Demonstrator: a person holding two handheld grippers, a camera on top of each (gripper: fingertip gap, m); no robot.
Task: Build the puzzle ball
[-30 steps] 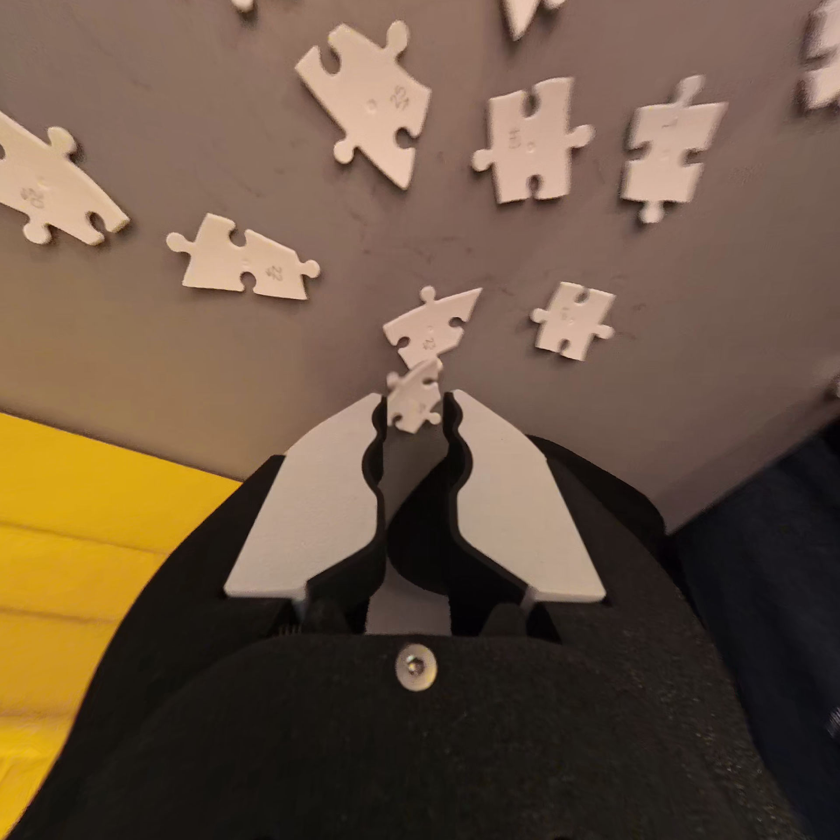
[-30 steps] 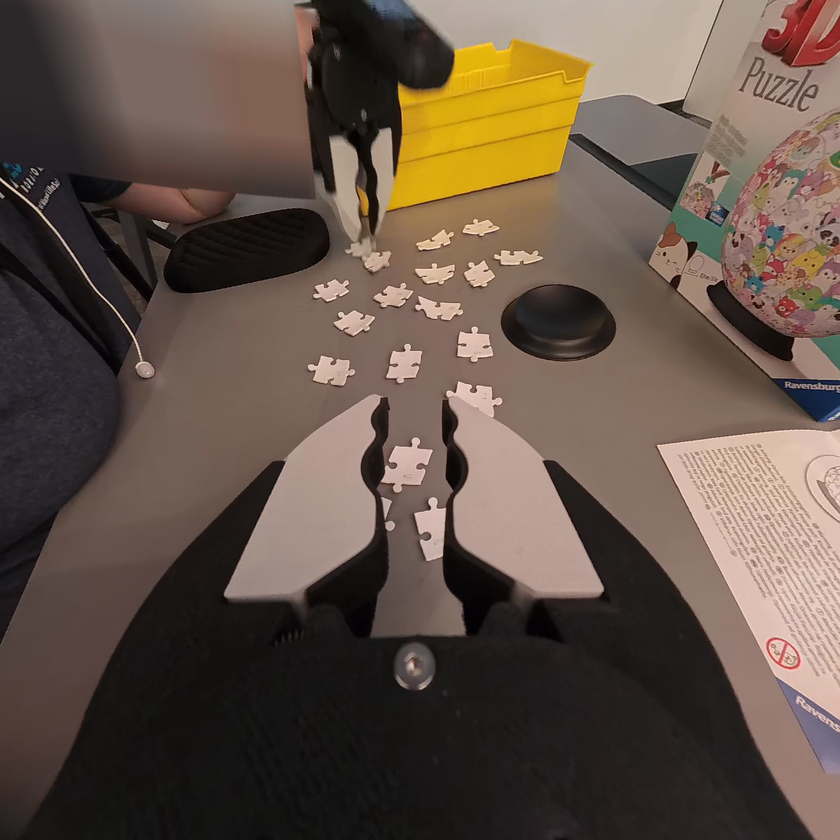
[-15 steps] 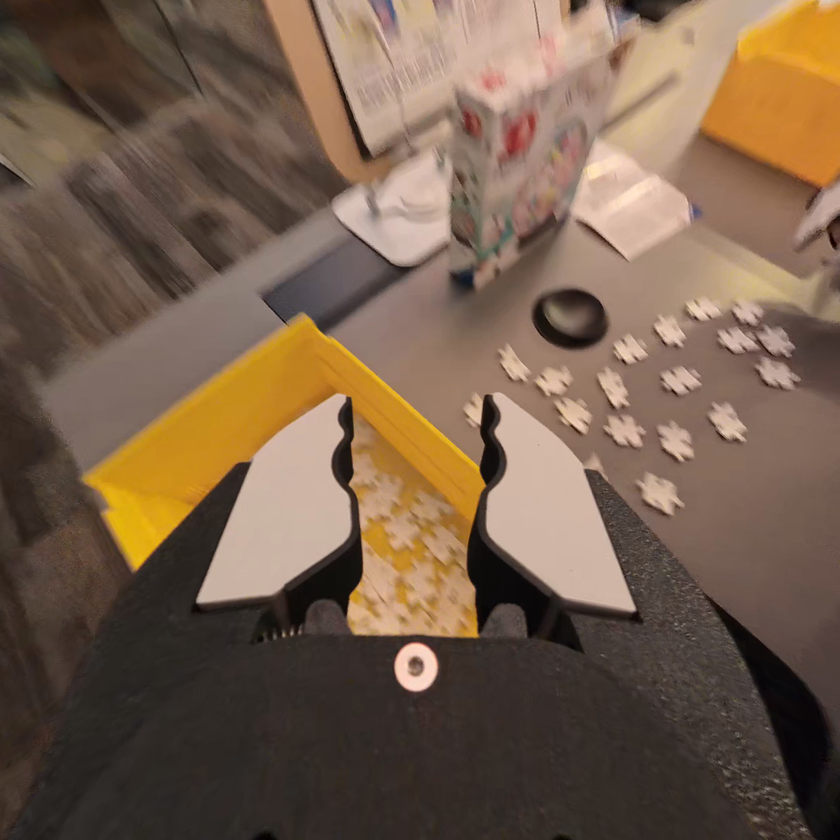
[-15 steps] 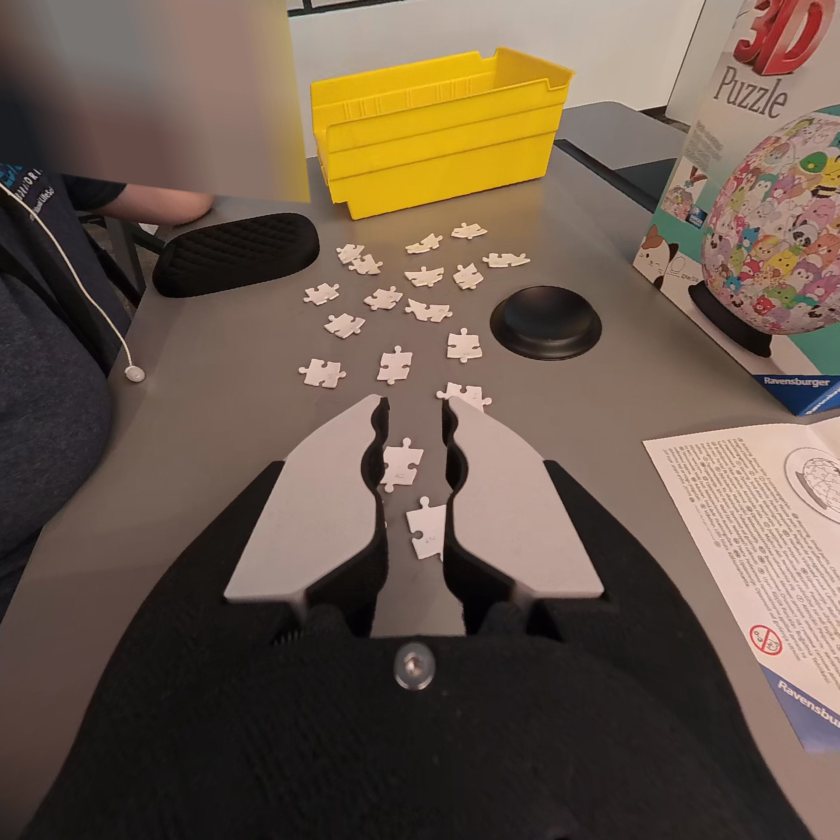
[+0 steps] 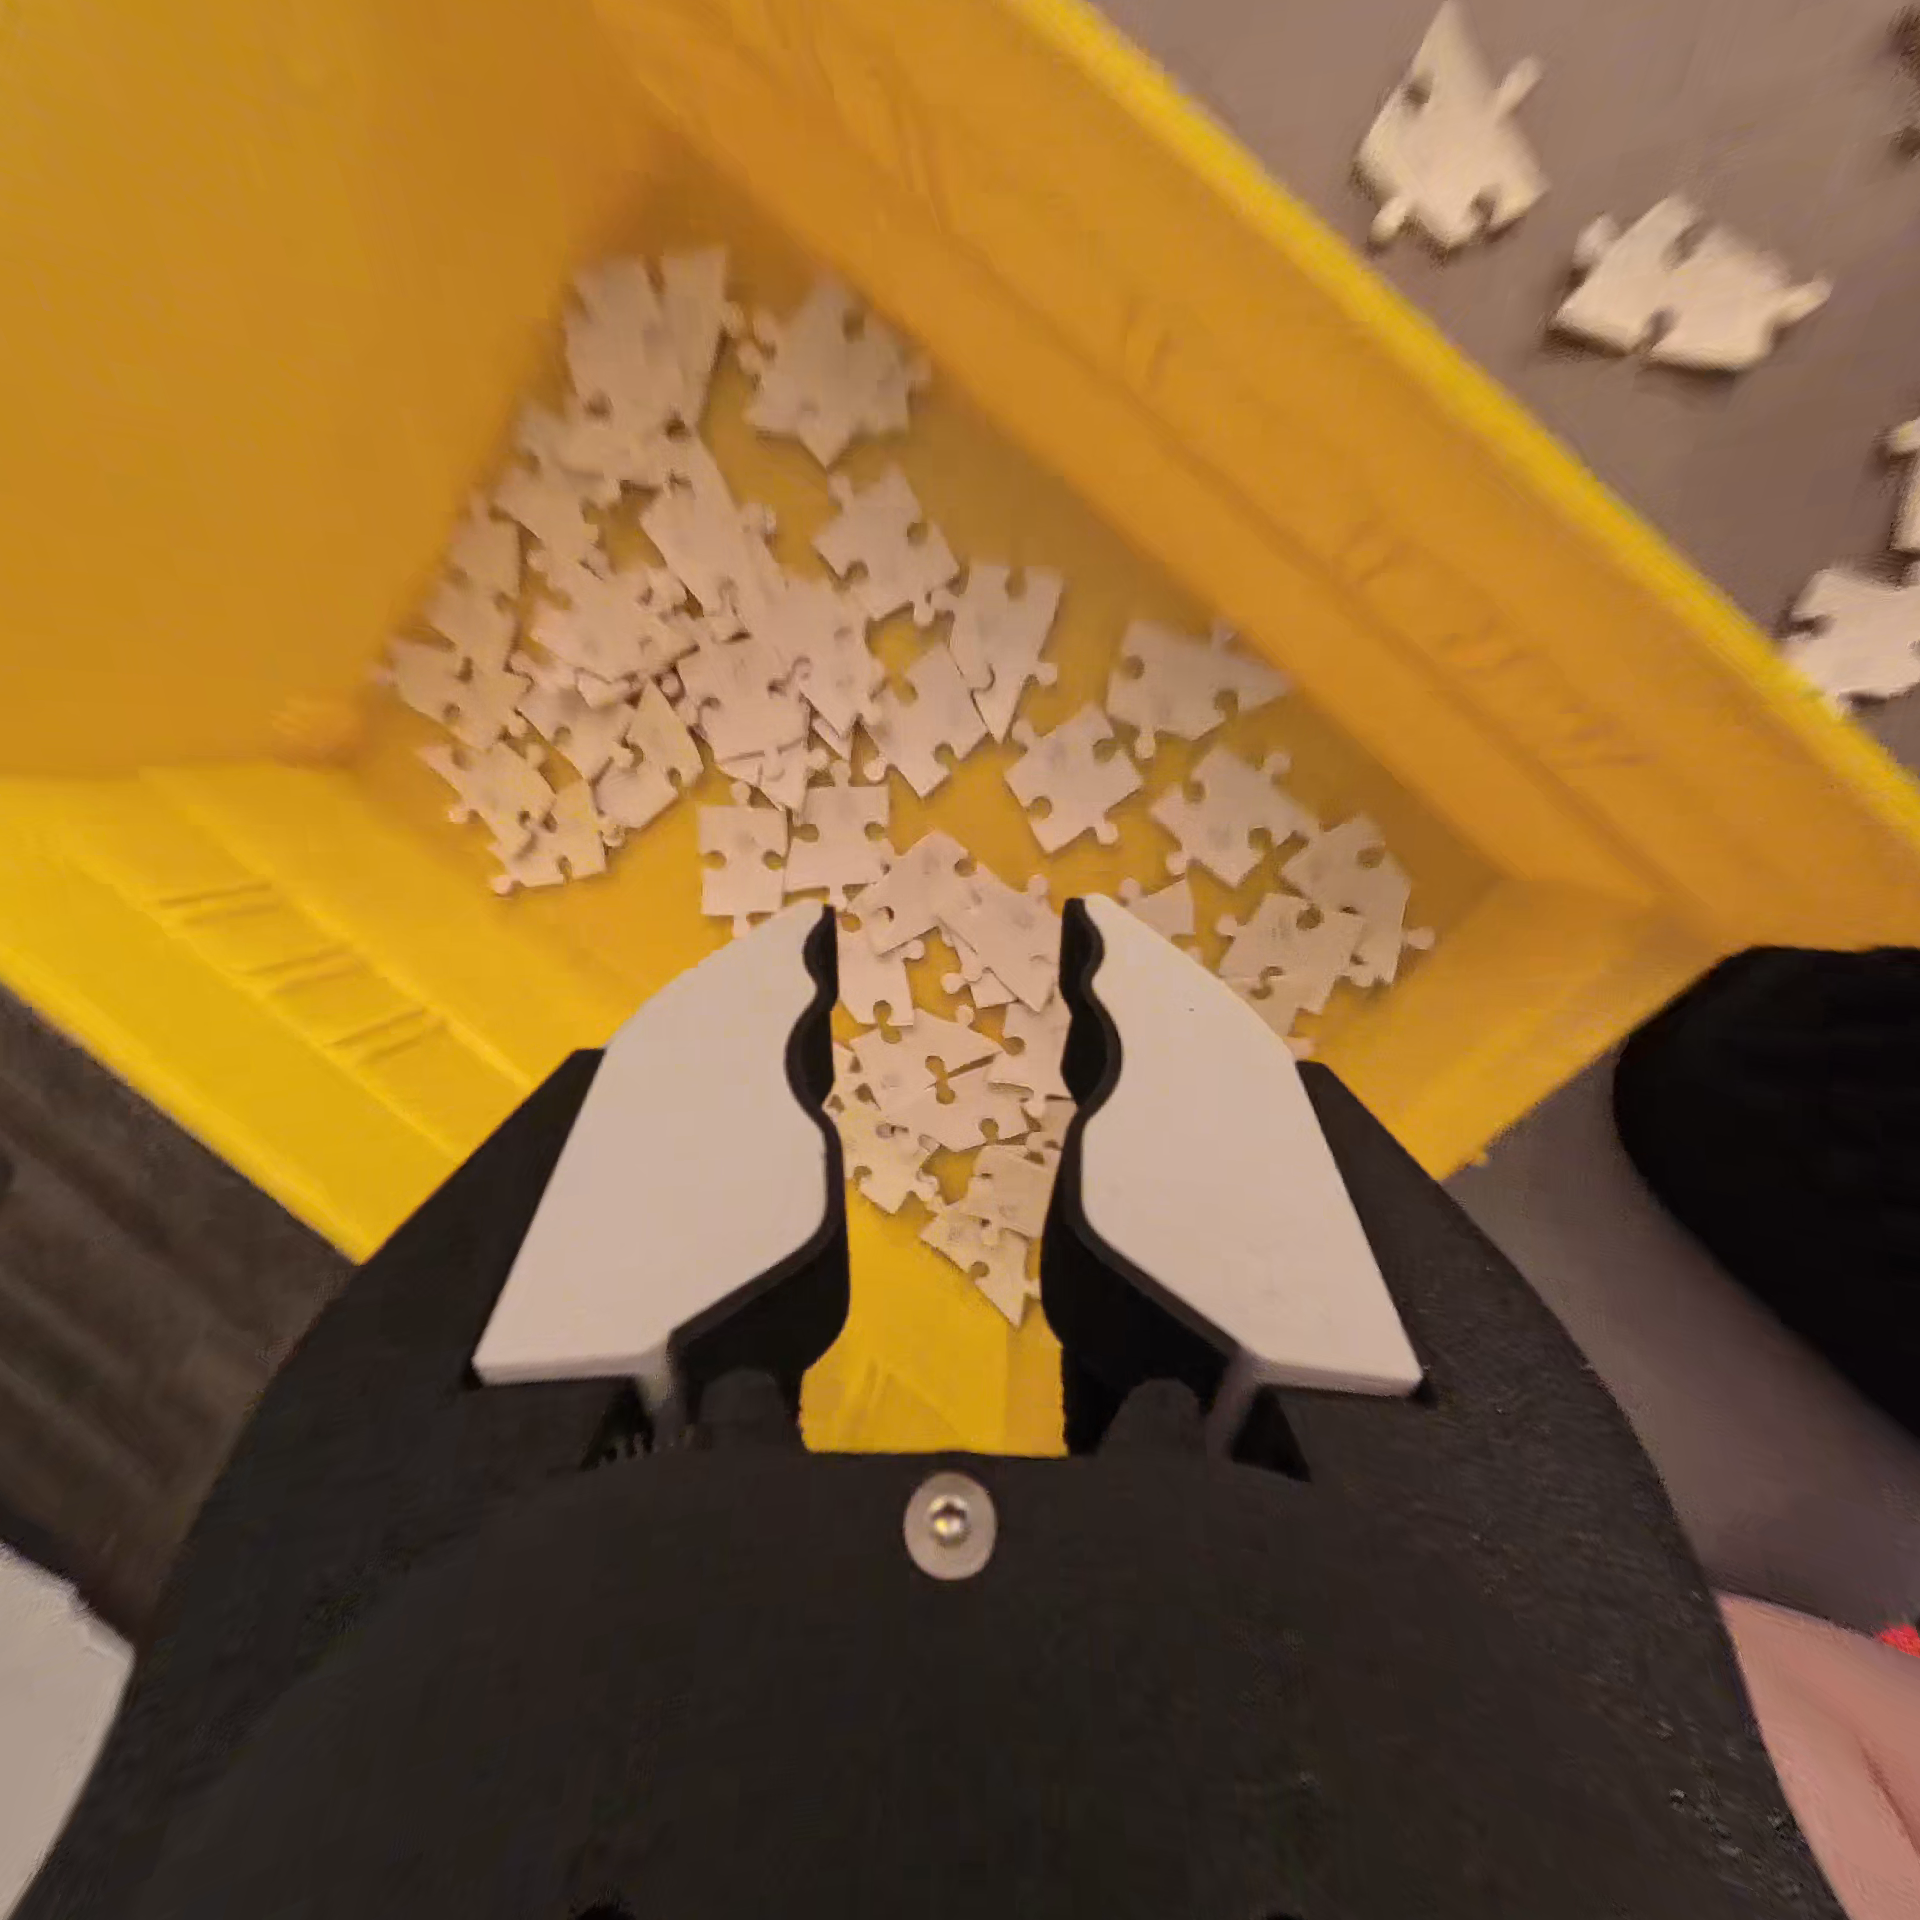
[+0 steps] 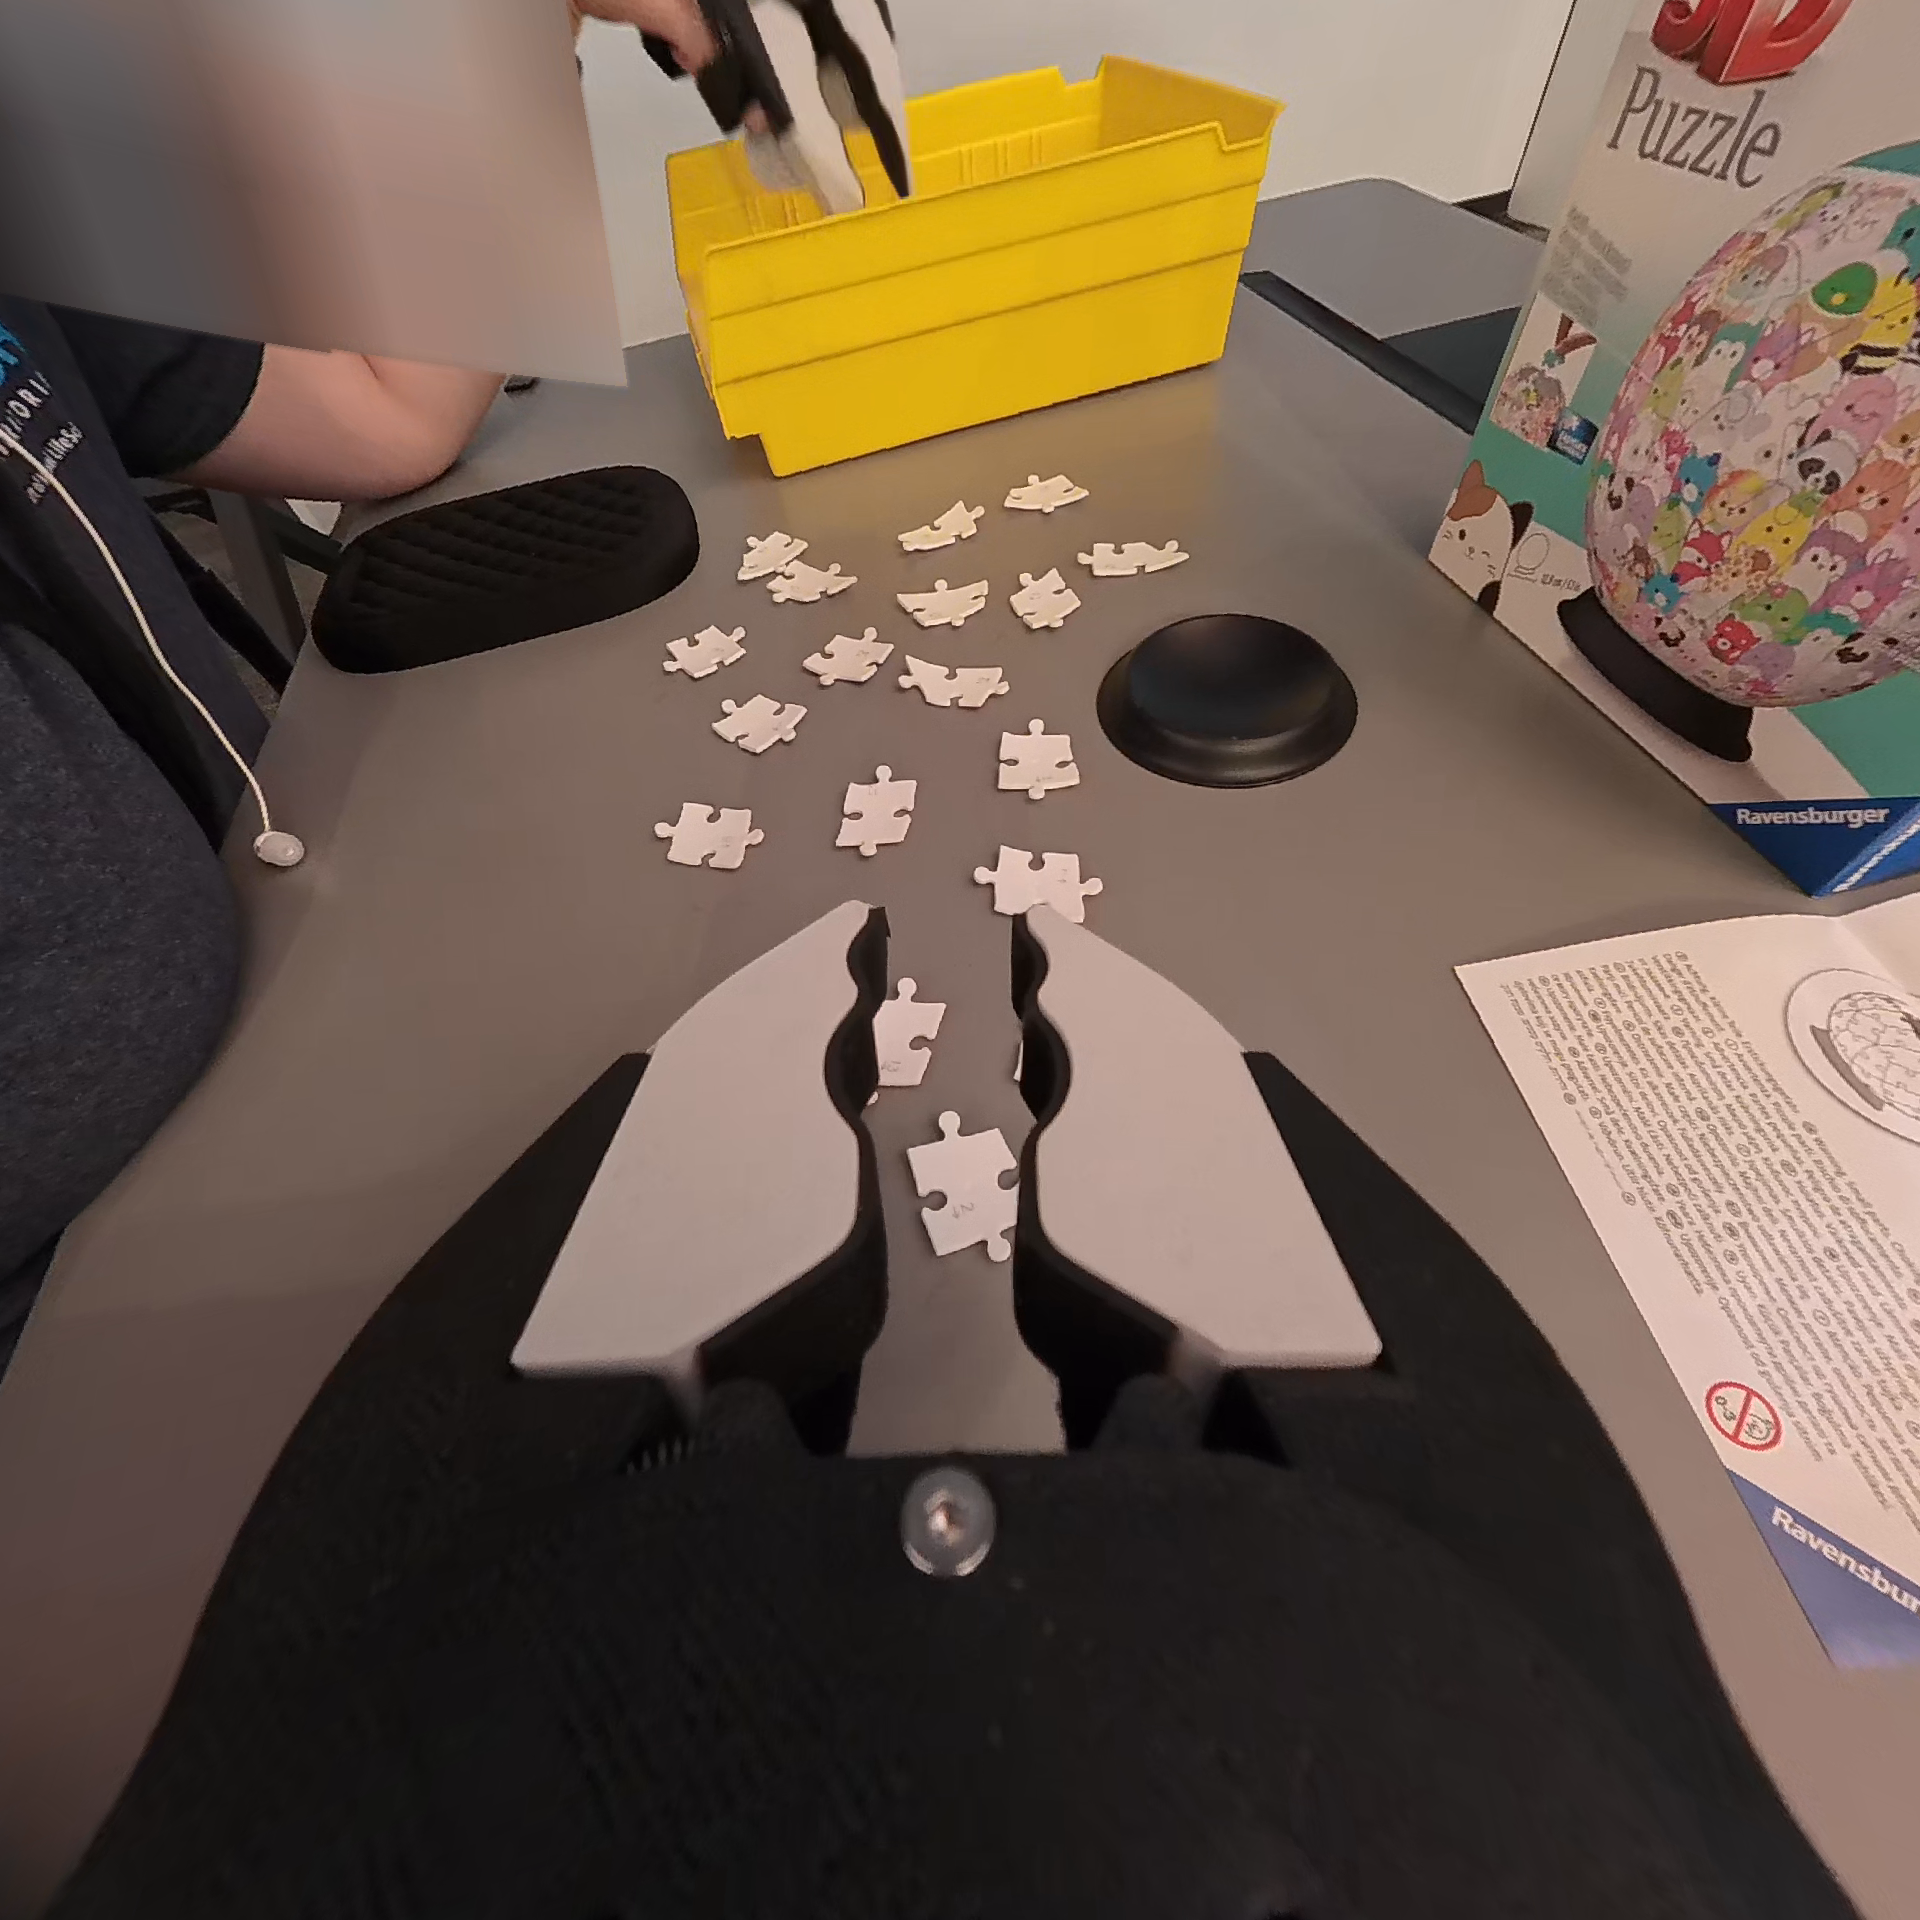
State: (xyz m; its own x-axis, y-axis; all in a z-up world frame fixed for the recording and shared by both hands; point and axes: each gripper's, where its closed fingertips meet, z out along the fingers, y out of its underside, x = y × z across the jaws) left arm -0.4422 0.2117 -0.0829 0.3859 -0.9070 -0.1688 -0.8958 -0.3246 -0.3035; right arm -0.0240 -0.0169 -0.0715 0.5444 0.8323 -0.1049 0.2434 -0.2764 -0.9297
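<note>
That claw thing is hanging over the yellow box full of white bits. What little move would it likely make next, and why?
Probably a short dip down to pinch one piece. The left gripper hangs open and empty above the loose puzzle pieces in the yellow bin, while other pieces already lie spread face-down on the grey table, so it seems to be fetching another.

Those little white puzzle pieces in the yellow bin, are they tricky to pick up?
Probably. The puzzle pieces look thin and lie flat, so the fingers may slide over them. They overlap in a loose heap, so one likely drags its neighbours. They seem light and stiff.

grey table [image 6: 436, 935], white wall [image 6: 1403, 94]
</note>
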